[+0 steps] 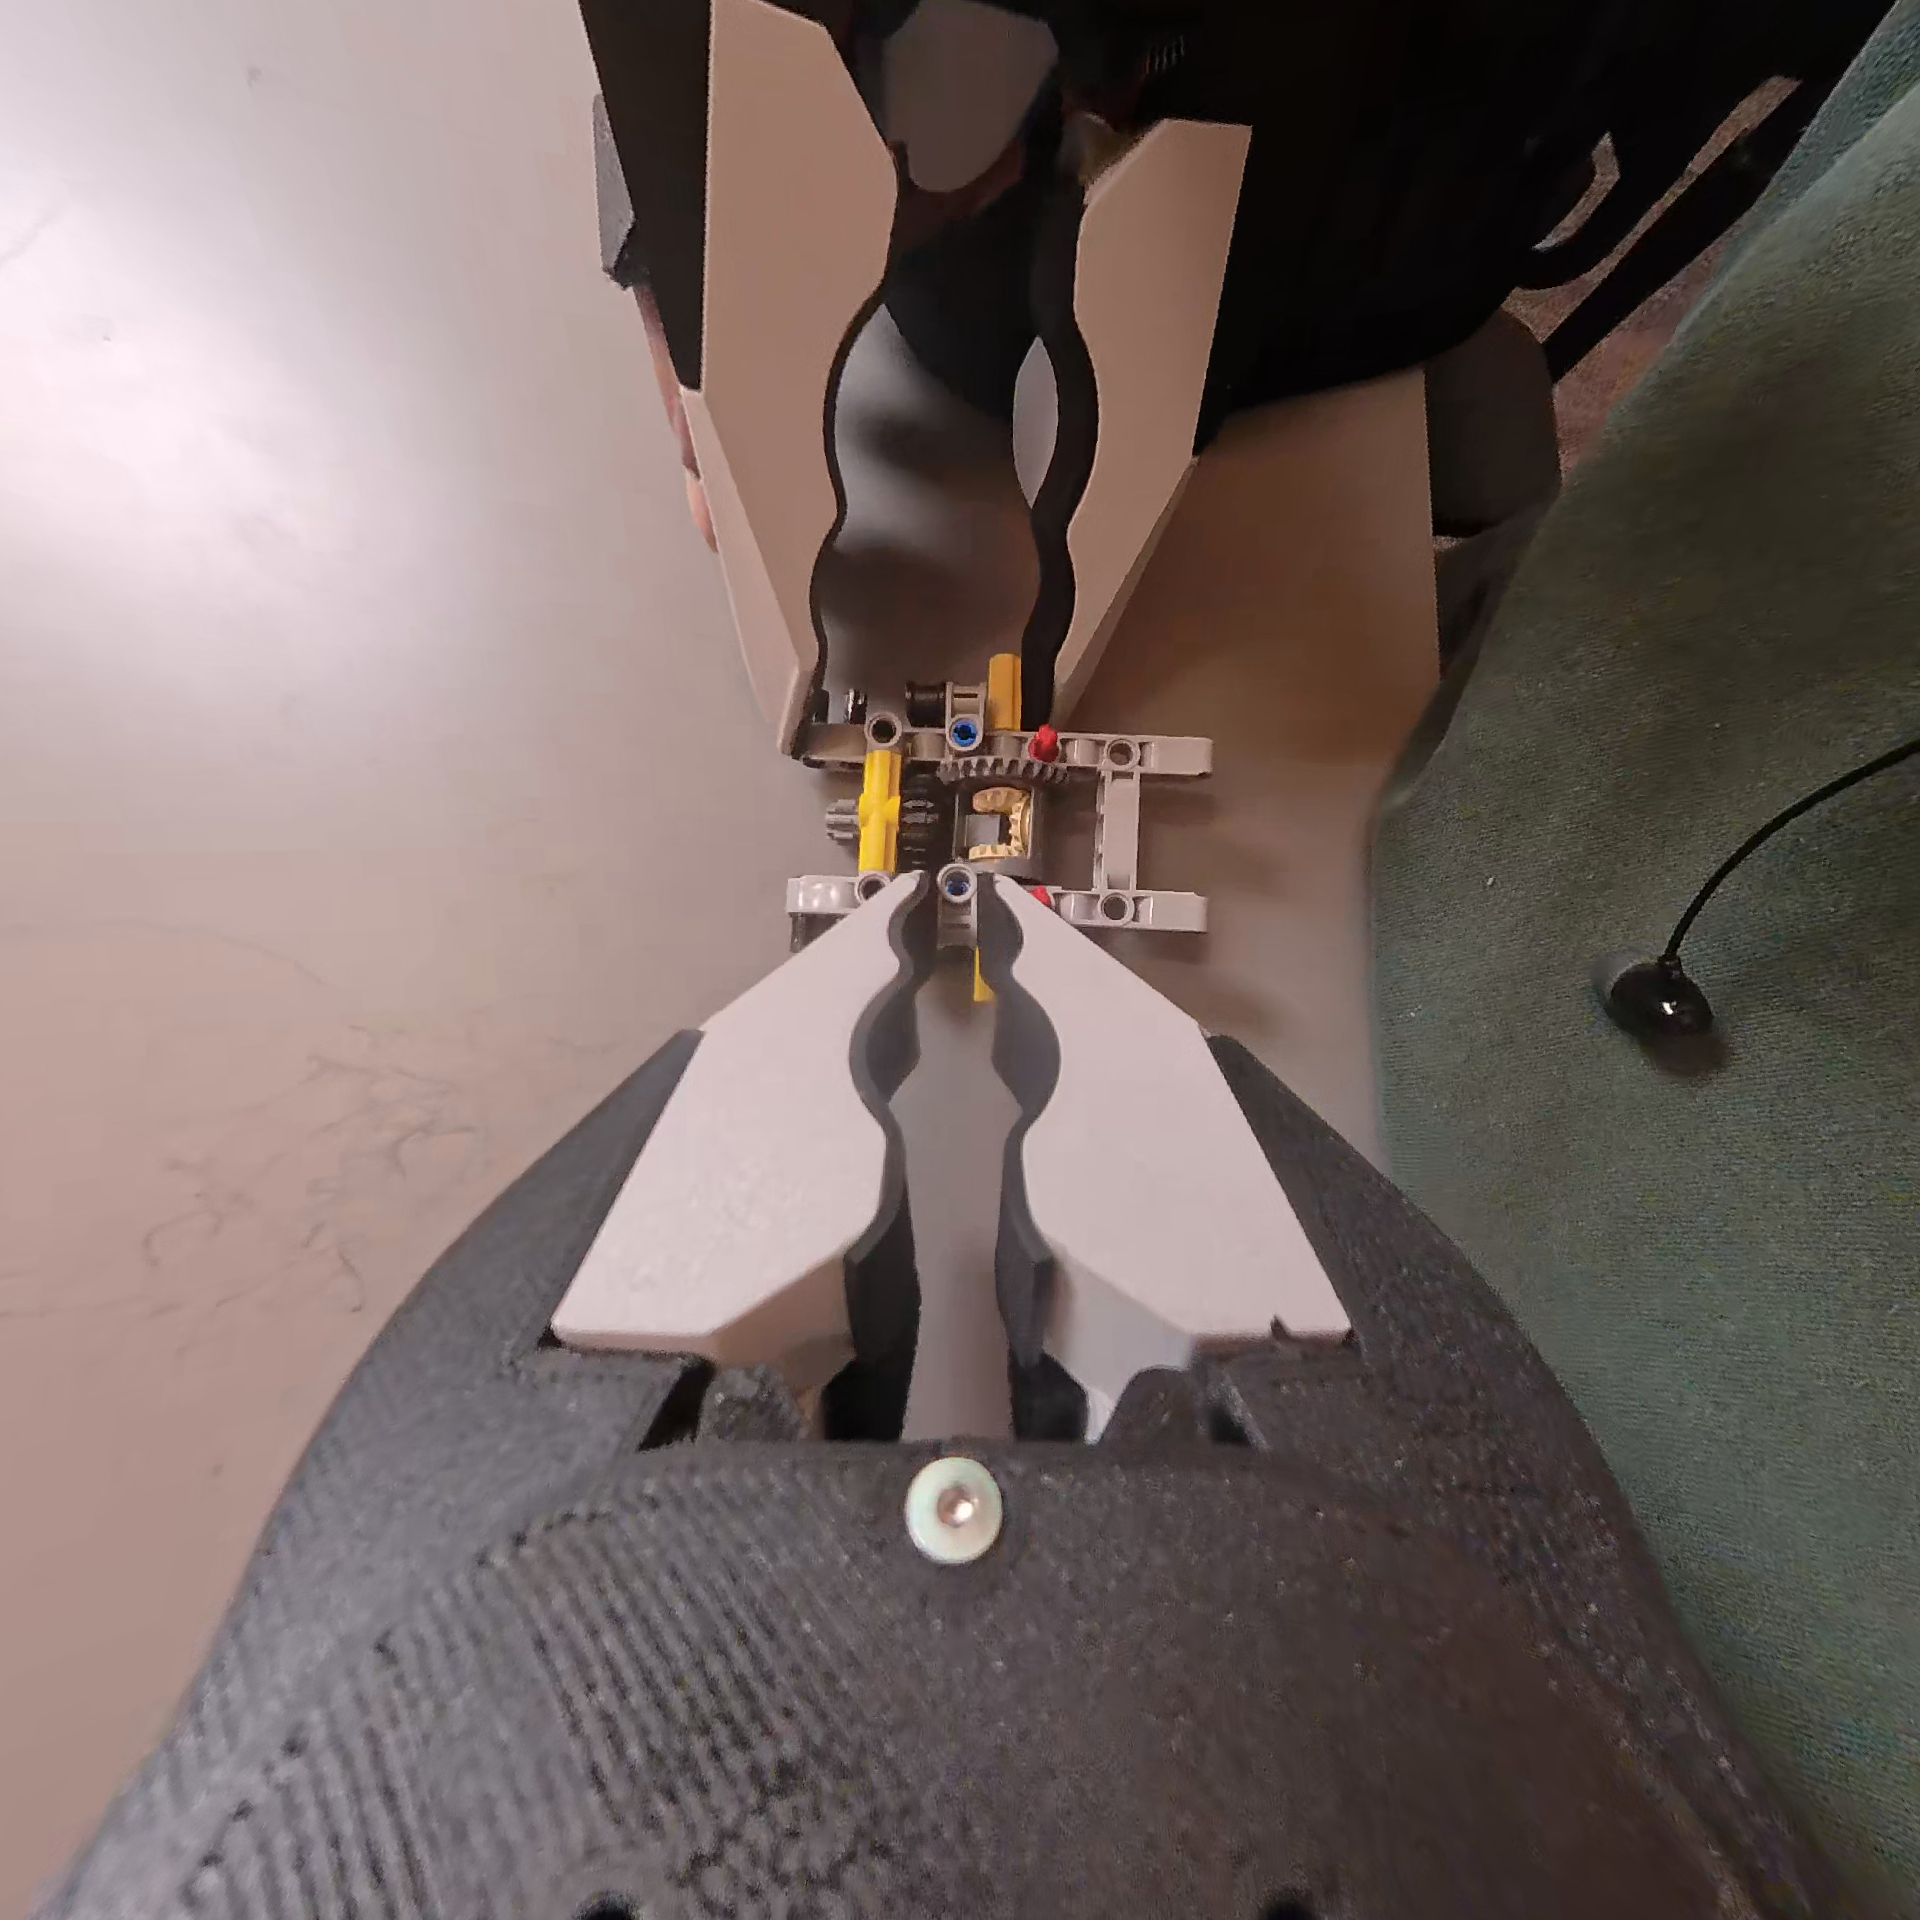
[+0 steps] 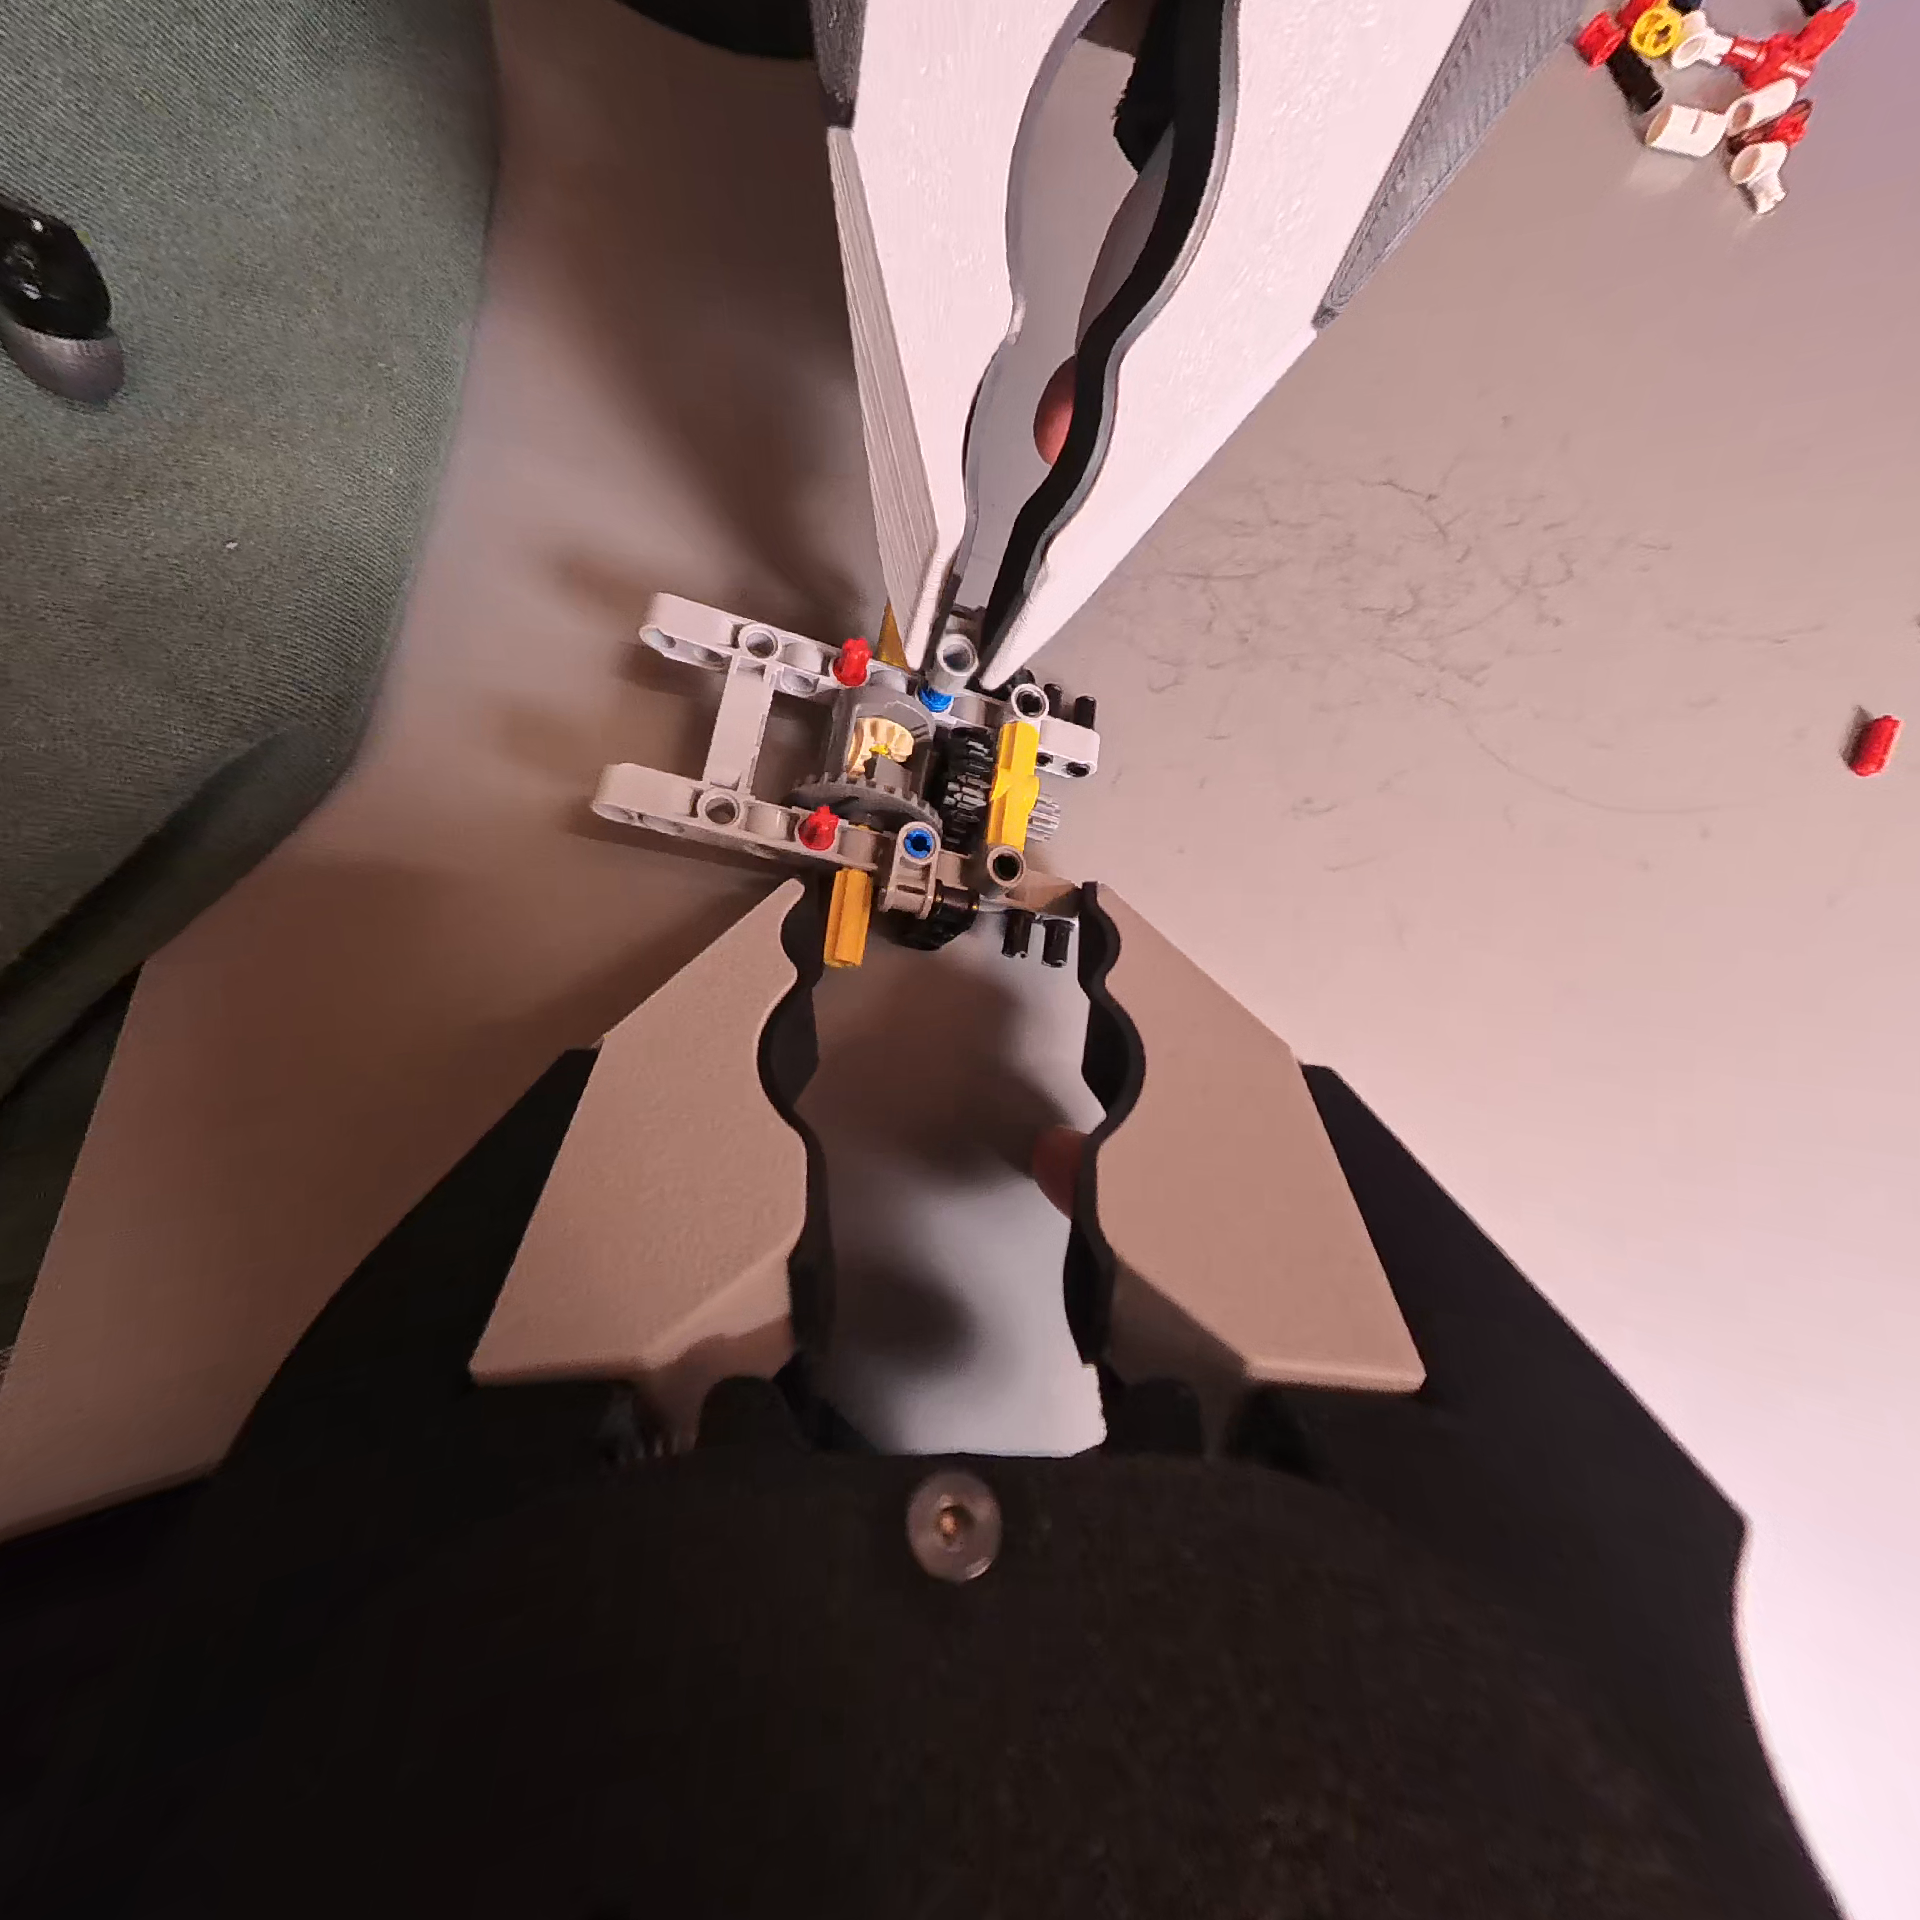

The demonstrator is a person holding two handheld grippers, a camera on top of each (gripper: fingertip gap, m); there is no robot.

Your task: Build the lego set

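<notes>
A: The left gripper (image 1: 958,902) has its two grey fingers pinched on a grey connector with a blue pin (image 1: 957,884) at the near side of the lego assembly (image 1: 997,821). A yellow axle (image 1: 981,975) pokes out between the pads.

B: And the right gripper (image 2: 940,902)?

A: Spread wide. One black pad (image 2: 1096,935) touches the end of the grey frame by two black pins (image 2: 1034,940); the other tip stands just beside a second yellow axle (image 2: 847,920). Whether it bears on the build, I cannot tell.

B: Where does the assembly sit?

A: On the pale desk (image 2: 1455,831), near the edge that meets the green carpet (image 1: 1662,1143), between the two grippers, which face each other. It has two grey beams, a dark grey bevel gear (image 1: 1003,774), tan gears (image 1: 1003,826) inside, black gears, a yellow connector (image 1: 881,810) and red pins (image 1: 1044,743).

B: Anything else?

A: Loose red, white and yellow parts (image 2: 1714,94) at the desk's far corner, a lone red piece (image 2: 1875,745) on its own, and a black chair caster (image 1: 1657,1006) on the carpet.
</notes>
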